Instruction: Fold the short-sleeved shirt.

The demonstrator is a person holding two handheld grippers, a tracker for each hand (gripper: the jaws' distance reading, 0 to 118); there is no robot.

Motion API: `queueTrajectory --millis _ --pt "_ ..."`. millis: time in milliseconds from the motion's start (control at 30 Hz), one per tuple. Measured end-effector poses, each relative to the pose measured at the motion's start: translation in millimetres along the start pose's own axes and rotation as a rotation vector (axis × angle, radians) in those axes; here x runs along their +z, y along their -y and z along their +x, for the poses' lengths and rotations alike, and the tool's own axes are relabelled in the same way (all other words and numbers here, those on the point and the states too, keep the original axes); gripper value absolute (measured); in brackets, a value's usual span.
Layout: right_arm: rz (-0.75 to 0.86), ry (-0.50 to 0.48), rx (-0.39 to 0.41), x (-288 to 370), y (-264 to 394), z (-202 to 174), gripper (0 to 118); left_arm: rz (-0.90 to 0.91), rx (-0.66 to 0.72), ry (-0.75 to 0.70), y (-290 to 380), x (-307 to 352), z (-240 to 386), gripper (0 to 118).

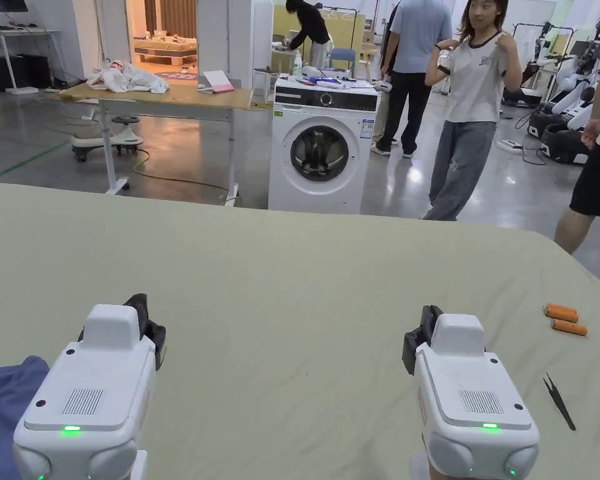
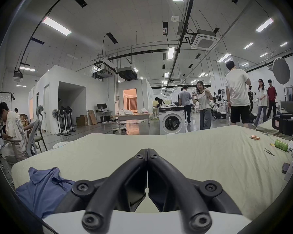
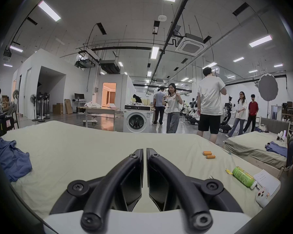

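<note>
A crumpled blue short-sleeved shirt (image 1: 5, 406) lies at the near left corner of the pale green table (image 1: 292, 281). It also shows low on the left in the left gripper view (image 2: 42, 190) and at the left edge in the right gripper view (image 3: 12, 161). My left gripper (image 1: 145, 307) hovers just right of the shirt without touching it. Its jaws are shut with nothing between them (image 2: 147, 150). My right gripper (image 1: 424, 320) is held over bare table farther right. Its jaws are shut too, a thin slit between them, holding nothing (image 3: 145, 150).
Two orange batteries (image 1: 561, 319), black tweezers (image 1: 558, 400), a green bottle (image 3: 243, 177) and a paper sheet (image 3: 265, 181) lie near the table's right edge. Beyond the far edge stand a washing machine (image 1: 320, 147) and several people (image 1: 474, 106).
</note>
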State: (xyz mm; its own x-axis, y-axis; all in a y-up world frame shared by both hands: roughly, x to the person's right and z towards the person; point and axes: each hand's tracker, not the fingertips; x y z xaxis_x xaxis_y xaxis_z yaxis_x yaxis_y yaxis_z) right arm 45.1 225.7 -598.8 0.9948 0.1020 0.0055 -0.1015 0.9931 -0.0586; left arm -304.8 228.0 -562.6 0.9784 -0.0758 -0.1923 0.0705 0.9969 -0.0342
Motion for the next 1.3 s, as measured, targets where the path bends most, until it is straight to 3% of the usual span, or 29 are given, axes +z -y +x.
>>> queueTrajectory --millis 67,167,233,367,400,433,467,533,633,733,800,833,933,1000,1200,1300 --pt "-0.007 0.006 -0.014 0 0 2 3 -0.004 0.005 0.0 0 0 -3 0" --pt "-0.018 0.018 -0.127 -1 -3 10 3 -0.012 0.083 0.001 0 -1 -11 0" --pt "-0.02 0.011 -0.235 0 -7 16 3 -0.021 0.208 0.01 -2 -2 -20 0" --pt "-0.031 -0.012 -0.494 -1 -11 30 2 -0.032 0.633 0.066 0 -7 -47 0" --pt "-0.033 -0.019 -0.532 -2 -12 32 1 -0.033 0.681 0.07 1 -8 -50 0" --pt "-0.028 -0.017 -0.493 -3 -15 31 1 -0.03 0.629 0.061 -2 -8 -47 0" --pt "-0.023 -0.023 -0.389 -4 -19 26 1 -0.023 0.445 0.055 -6 -8 -39 0" --pt "-0.003 -0.066 -0.066 -7 -28 11 1 -0.019 0.02 0.05 -12 -8 -20 0" --pt "0.03 -0.097 0.551 -11 -26 -19 1 -0.054 -0.618 0.015 -4 -14 7 0" --pt "0.098 -0.087 1.015 -10 -10 -34 2 -0.031 -1.036 0.0 17 -21 19 0" --pt "0.124 -0.075 1.215 -10 0 -39 2 0.006 -1.196 -0.004 24 -14 20 0" --pt "0.126 -0.099 1.216 -9 2 -39 2 0.01 -1.232 0.001 26 -14 19 0" --pt "0.102 -0.108 1.169 -3 1 -41 2 -0.008 -1.104 0.023 21 -12 14 0" --pt "0.075 -0.115 1.051 -1 2 -42 2 -0.026 -0.89 0.026 13 -12 12 0" --pt "-0.058 -0.097 0.324 -2 -17 -29 2 -0.09 -0.122 0.071 -1 -15 -12 0" --pt "-0.087 -0.064 0.0 -5 -14 -20 2 -0.065 0.137 0.055 1 -12 -18 0"
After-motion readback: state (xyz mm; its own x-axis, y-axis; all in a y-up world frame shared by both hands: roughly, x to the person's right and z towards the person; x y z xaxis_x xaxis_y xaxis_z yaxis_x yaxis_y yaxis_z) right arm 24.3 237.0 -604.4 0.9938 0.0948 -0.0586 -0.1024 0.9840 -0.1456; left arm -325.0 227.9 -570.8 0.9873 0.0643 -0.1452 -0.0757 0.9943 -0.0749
